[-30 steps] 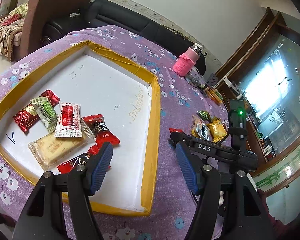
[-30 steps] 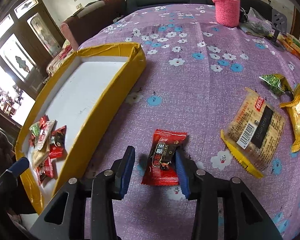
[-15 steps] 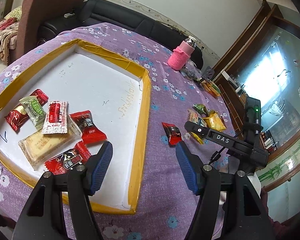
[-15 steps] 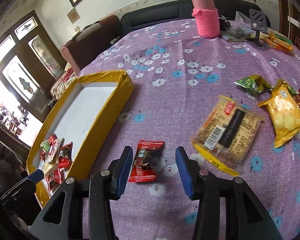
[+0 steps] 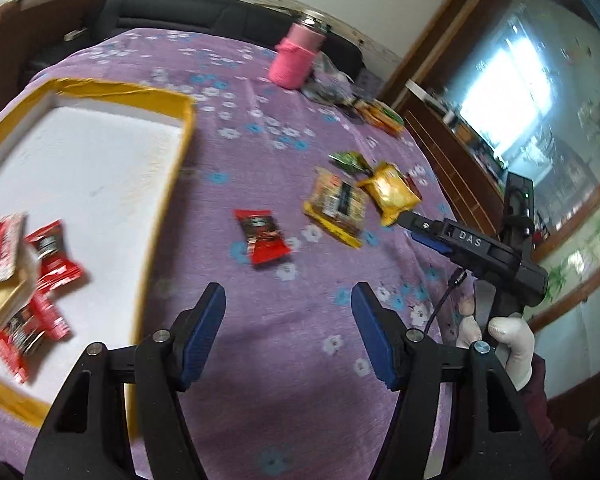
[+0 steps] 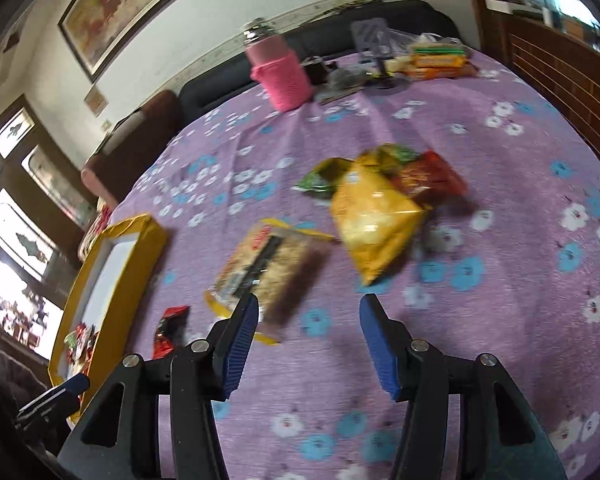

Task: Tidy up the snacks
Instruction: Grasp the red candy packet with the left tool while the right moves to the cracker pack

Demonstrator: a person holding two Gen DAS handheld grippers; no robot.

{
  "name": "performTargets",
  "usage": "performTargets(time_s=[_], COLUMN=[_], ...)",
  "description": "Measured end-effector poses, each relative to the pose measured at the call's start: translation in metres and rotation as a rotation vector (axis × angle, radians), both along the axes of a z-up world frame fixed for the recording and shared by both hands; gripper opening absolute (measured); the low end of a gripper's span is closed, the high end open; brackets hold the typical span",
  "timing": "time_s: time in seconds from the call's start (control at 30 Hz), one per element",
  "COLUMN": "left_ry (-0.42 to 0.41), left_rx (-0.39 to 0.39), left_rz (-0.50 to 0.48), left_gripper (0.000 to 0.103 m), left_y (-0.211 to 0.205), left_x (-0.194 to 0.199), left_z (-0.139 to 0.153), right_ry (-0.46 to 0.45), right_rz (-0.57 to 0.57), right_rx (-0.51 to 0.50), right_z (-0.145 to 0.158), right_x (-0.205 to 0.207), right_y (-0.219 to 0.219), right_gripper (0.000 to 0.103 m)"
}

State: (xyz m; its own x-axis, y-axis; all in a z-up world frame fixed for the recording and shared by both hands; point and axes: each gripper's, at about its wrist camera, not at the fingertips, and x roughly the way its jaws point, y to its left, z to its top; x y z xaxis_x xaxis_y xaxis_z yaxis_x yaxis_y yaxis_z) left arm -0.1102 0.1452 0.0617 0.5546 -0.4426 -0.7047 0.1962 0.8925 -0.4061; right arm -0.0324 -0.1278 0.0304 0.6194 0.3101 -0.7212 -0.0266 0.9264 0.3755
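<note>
The right gripper [image 6: 306, 312], jaws just opened and empty, had left the red candy [image 5: 263, 235] on the counter [image 5: 300, 360]; left gripper [image 5: 288, 304] released too. Candy untrayed.

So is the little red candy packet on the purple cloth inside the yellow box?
No, the red candy packet lies on the purple tablecloth, outside the yellow box, apart from its edge.
</note>
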Motion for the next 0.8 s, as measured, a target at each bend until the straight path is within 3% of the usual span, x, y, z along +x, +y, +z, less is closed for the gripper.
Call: performTargets(time_s=[0.2,0.43,0.5,0.53,0.8], left_ry=[-0.029,0.047,0.025,0.03,0.024], left_rx=[0.128,0.261,0.293,0.273,0.153], left_rz=[-0.018,-0.033,-0.027,-0.049,-0.007], left_gripper=[0.064,0.063,0.04,0.025,0.025], left_y=[-0.034,-0.055,-0.056,-0.055,-0.028], left_x=[0.041,0.08,0.078,0.077,0.055], left_z=[-0.005,-0.04,-0.044,-0.045,-0.03], right_ry=[0.006,0.009,0.012,0.014,0.096], right_rz=[-0.02,-0.036,-0.012,0.005,0.075], right_rx=[0.034,0.071,0.071,0.063,-0.01], right_z=[-0.008,-0.01,-0.008,-0.007,-0.017], right_x=[-0.001,-0.001,0.001,0.003,0.04], right_y=[-0.025,-0.036,-0.028,-0.022,0.039], right_gripper=[0.056,0.058,0.059,0.06,0.069])
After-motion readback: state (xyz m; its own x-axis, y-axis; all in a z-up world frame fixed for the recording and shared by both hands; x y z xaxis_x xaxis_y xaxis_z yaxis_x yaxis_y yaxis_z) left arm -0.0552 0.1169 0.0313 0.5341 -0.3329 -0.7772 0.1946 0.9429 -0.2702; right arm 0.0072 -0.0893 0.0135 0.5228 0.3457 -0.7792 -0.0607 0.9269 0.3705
